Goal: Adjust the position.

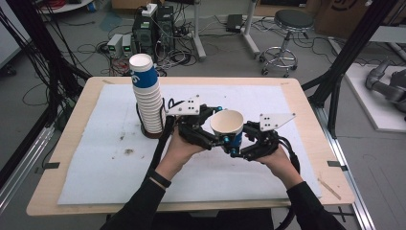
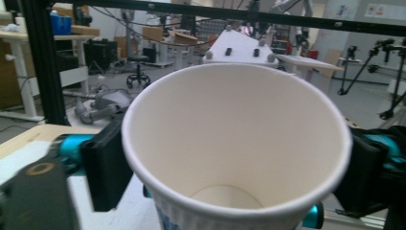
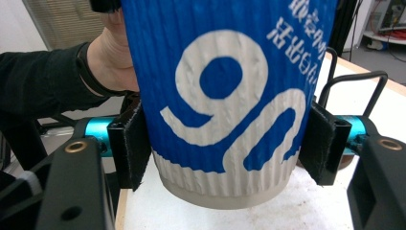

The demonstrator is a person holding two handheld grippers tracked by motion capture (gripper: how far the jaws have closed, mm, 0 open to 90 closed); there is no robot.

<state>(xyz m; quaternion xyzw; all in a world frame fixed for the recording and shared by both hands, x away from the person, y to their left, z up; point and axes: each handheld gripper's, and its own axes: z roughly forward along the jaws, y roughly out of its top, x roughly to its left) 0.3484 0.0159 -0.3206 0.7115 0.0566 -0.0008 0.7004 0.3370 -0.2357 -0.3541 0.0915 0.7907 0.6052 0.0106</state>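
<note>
A blue and white paper cup (image 1: 227, 123) hangs upright over the middle of the table, between both grippers. My right gripper (image 1: 241, 145) comes in from the right. It is shut on the cup's lower wall (image 3: 230, 96), with a black pad (image 3: 129, 143) pressed on each side. My left gripper (image 1: 216, 136) comes in from the left. Its pads (image 2: 105, 167) lie against the cup (image 2: 234, 143) just under the rim, one on each side. The cup is empty inside. A tall stack of like cups (image 1: 146, 96) stands at the back left.
A white sheet (image 1: 110, 143) covers the wooden table (image 1: 306, 96), with a few brown stains left of my hands. The stack stands on a dark base with a black wire loop (image 3: 356, 76). Beyond the table are a stool (image 1: 287, 28), cables and computer boxes on the floor.
</note>
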